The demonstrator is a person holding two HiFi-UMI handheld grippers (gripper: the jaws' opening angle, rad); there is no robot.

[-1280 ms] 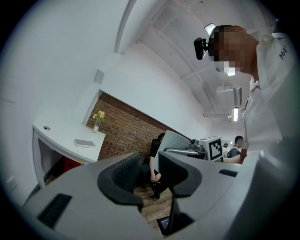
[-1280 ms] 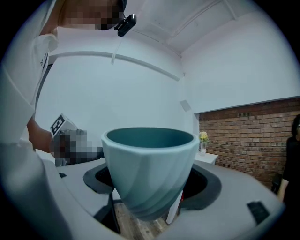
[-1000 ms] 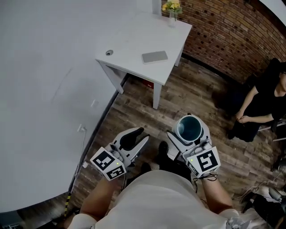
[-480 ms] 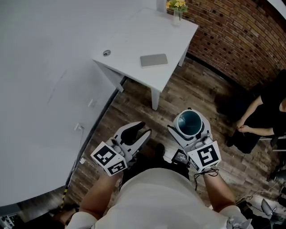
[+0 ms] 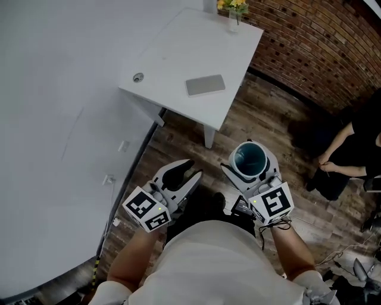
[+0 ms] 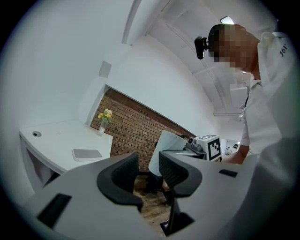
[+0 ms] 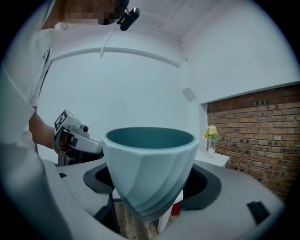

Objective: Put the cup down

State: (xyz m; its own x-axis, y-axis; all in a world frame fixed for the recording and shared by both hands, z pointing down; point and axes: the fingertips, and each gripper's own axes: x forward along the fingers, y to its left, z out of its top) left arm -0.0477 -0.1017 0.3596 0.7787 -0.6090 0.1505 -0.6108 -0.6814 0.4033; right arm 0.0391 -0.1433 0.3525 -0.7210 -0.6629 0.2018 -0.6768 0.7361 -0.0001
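Observation:
A pale blue faceted cup (image 5: 250,158) with a teal inside stands upright between the jaws of my right gripper (image 5: 250,167), which is shut on its lower body. In the right gripper view the cup (image 7: 150,164) fills the centre, with the pads on either side of its tapered base. Cup and gripper hang above the wooden floor, short of the white table (image 5: 178,53). My left gripper (image 5: 180,177) is beside it at the left, its jaws a little apart with nothing between them. From the left gripper view the cup (image 6: 164,150) shows past the jaws.
On the table lie a grey flat pad (image 5: 205,85) and a small round hole (image 5: 138,77); a vase of yellow flowers (image 5: 233,12) stands at its far corner. A white wall runs along the left, a brick wall (image 5: 309,47) behind. A seated person in black (image 5: 351,143) is at the right.
The table has drawn slightly closer and lower in the head view. Both grippers keep their pose, and the cup stays held in the right one.

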